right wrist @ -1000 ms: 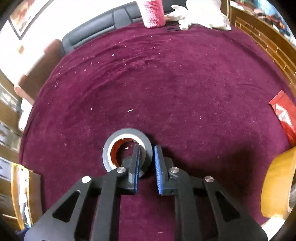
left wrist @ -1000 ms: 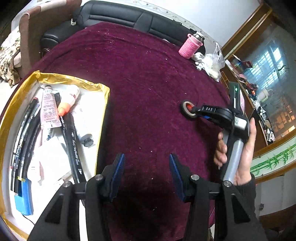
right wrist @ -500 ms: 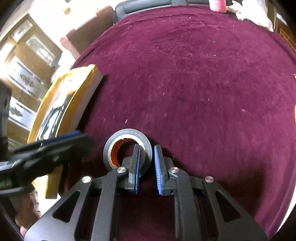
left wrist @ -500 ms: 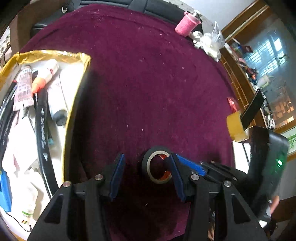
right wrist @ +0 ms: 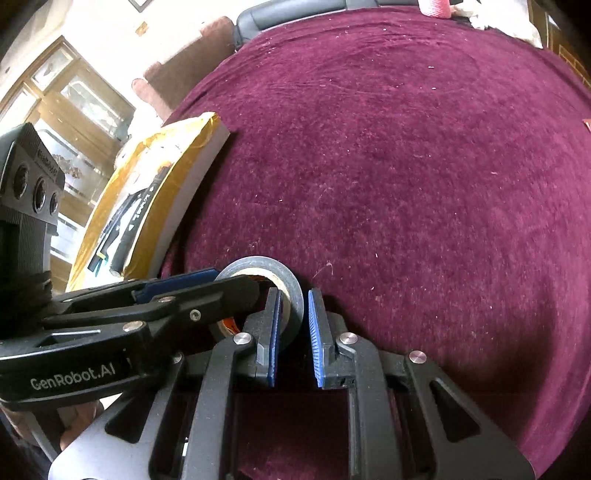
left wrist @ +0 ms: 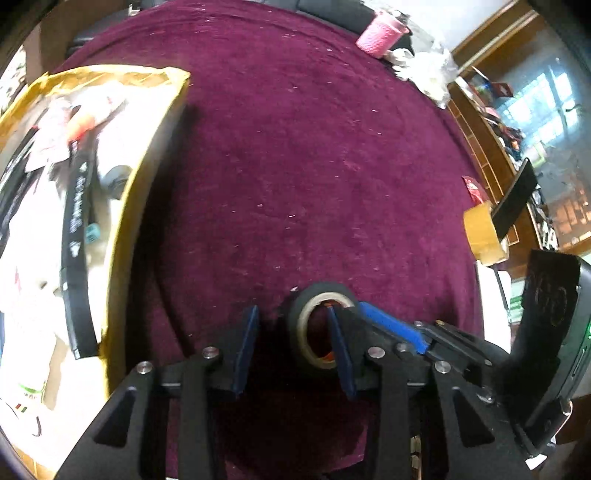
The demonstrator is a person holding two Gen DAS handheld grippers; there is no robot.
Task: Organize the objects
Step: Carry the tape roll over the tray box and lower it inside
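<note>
A black roll of tape point(left wrist: 314, 325) with a pale core is held upright over the maroon tablecloth. My right gripper point(right wrist: 293, 325) is shut on the roll's wall point(right wrist: 291, 295), one finger inside the core, one outside. My left gripper point(left wrist: 291, 343) is open; the roll sits between its fingers, with the right finger point(left wrist: 338, 347) in or in front of the core. In the right wrist view the left gripper's fingers point(right wrist: 177, 295) reach in from the left to the roll. A gold-edged box point(left wrist: 147, 155) with pens and tubes lies to the left.
A tan tape roll point(left wrist: 480, 232) and a red packet point(left wrist: 472, 188) lie at the table's right edge. A pink thread spool point(left wrist: 380, 33) and white bags point(left wrist: 424, 74) stand at the far edge. The box also shows in the right wrist view point(right wrist: 192, 170).
My right gripper has carried the tape roll leftward toward the box and in between the left gripper's open fingers. The roll now stands more upright. The left gripper stayed open.
</note>
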